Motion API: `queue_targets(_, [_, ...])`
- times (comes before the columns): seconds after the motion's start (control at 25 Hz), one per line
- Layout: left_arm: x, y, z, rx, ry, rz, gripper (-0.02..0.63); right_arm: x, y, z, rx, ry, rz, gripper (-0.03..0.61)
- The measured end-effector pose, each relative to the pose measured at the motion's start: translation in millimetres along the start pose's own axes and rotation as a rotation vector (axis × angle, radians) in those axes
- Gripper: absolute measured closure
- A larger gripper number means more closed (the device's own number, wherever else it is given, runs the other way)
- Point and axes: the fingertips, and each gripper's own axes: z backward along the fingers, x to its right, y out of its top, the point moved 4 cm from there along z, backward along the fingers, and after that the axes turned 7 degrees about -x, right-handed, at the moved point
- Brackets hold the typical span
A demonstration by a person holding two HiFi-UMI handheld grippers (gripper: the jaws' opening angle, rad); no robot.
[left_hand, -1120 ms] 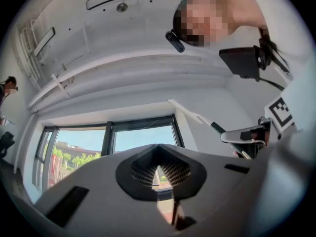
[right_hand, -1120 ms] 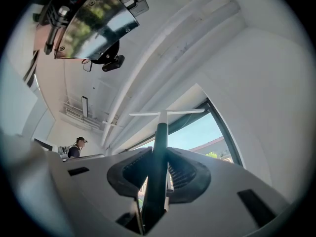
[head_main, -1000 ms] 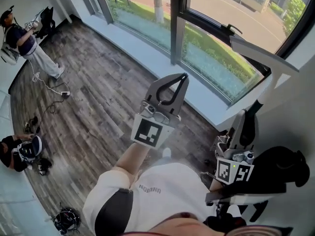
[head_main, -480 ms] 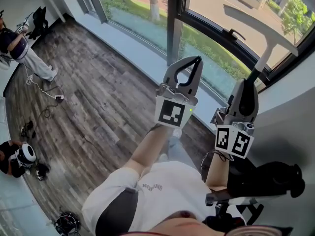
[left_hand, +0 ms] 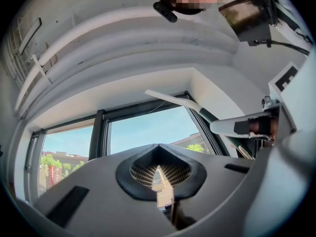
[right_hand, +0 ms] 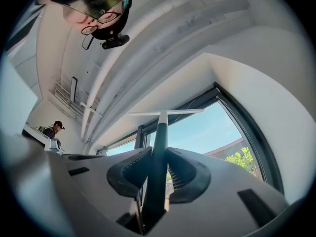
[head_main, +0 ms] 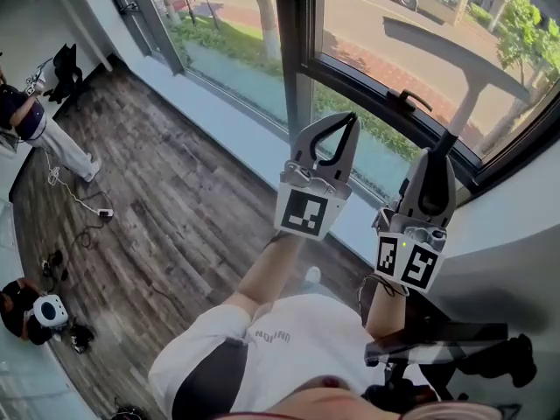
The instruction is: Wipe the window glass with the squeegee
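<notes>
The squeegee has a white blade lying across the window glass and a handle that turns dark lower down. My right gripper is shut on that handle, and the blade stands crosswise above the jaws in the right gripper view. My left gripper is raised beside it on the left, shut with nothing in it. In the left gripper view the closed jaws face the pane, and the squeegee blade shows to the upper right.
A black window handle sits on the dark frame just left of the right gripper. A pale sill runs below the panes. A person stands far left on the wooden floor; gear and cables lie at lower left.
Both grippers have risen toward the window. The right one carried the squeegee up from low right until its blade lies over the upper pane. The left stayed shut.
</notes>
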Motion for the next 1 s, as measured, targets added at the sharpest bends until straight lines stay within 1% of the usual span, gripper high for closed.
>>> queue_targets(0.2, [-1.5, -17.8, -51.7, 0.019, -0.022, 0.022, 0.620, 23.7, -16.2, -41.2, 0.007, -0.040, 0.048, 0.487])
queue_targets(0.36, [3.5, -32.3, -79.0, 0.037, -0.049, 0.105, 0.618, 37.4, -24.3, -58.3, -0.009, -0.069, 0.106, 0.486])
queue_targets(0.48, [6.6, -41.2, -99.3, 0.047, -0.084, 0.130, 0.620, 46.0, -30.1, -65.2, -0.020, -0.102, 0.136, 0.486])
queue_targets(0.64, [8.0, -48.9, -125.2, 0.082, -0.135, 0.191, 0.620, 55.1, -38.5, -73.1, -0.028, -0.158, 0.170, 0.486])
queue_targets(0.76, [6.1, -57.1, -147.7, 0.096, -0.191, 0.213, 0.620, 59.1, -46.8, -85.6, -0.031, -0.208, 0.192, 0.486])
queue_targets(0.92, [3.6, -58.1, -181.5, 0.127, -0.314, 0.248, 0.620, 60.6, -47.8, -102.0, -0.032, -0.318, 0.237, 0.486])
queue_targets(1.0, [-1.2, -55.8, -191.1, 0.149, -0.357, 0.261, 0.618, 57.3, -46.7, -108.5, -0.028, -0.360, 0.257, 0.486])
